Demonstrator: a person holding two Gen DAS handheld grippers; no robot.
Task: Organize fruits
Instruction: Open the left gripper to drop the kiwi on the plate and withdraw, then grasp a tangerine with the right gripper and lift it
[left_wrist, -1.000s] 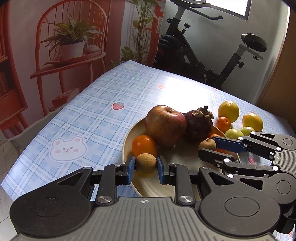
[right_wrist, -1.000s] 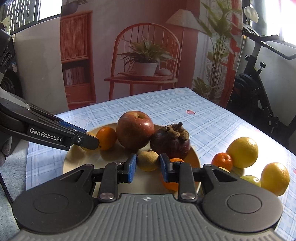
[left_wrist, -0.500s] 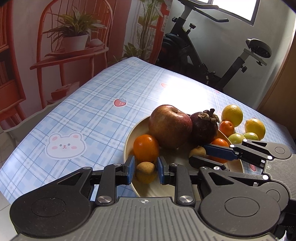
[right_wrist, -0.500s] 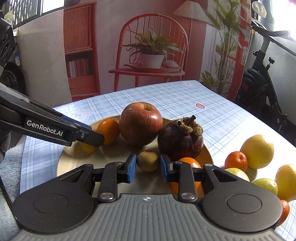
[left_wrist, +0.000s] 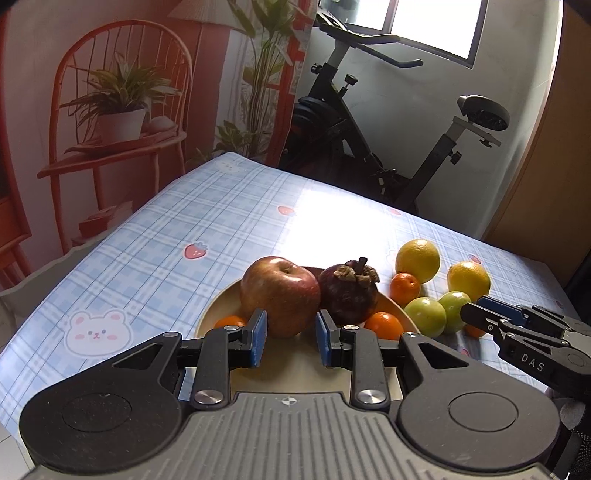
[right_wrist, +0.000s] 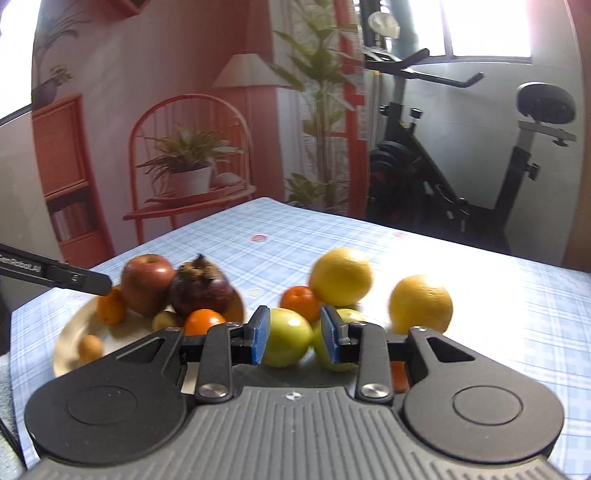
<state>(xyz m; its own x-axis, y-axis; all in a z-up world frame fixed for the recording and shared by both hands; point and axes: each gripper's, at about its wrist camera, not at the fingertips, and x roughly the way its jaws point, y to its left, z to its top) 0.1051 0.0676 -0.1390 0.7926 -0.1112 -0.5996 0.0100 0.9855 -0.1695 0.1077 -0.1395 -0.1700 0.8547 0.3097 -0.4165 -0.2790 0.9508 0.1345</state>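
Observation:
A beige plate (left_wrist: 218, 306) holds a red apple (left_wrist: 279, 291), a dark mangosteen (left_wrist: 349, 291), two small oranges and two small brown fruits (right_wrist: 90, 347) (right_wrist: 166, 319). My left gripper (left_wrist: 291, 341) hangs over the plate's near rim, jaws slightly apart and empty, with the apple beyond them. Right of the plate lie two green fruits (left_wrist: 424, 315), a tangerine (left_wrist: 405, 288) and two yellow citrus (left_wrist: 417, 260). My right gripper (right_wrist: 295, 338) points at this group. Its jaws are opening, and a green fruit (right_wrist: 286, 341) shows in the gap without being pressed.
The table (left_wrist: 155, 236) has a blue checked cloth with bear and strawberry prints. An exercise bike (left_wrist: 369, 140) stands past its far edge. A red chair with a potted plant (left_wrist: 118, 110) is on the backdrop at the left.
Both grippers have let go of their small brown fruits, which now lie on the plate. The left one drew back and rose a little. The right one swung right to the loose fruit.

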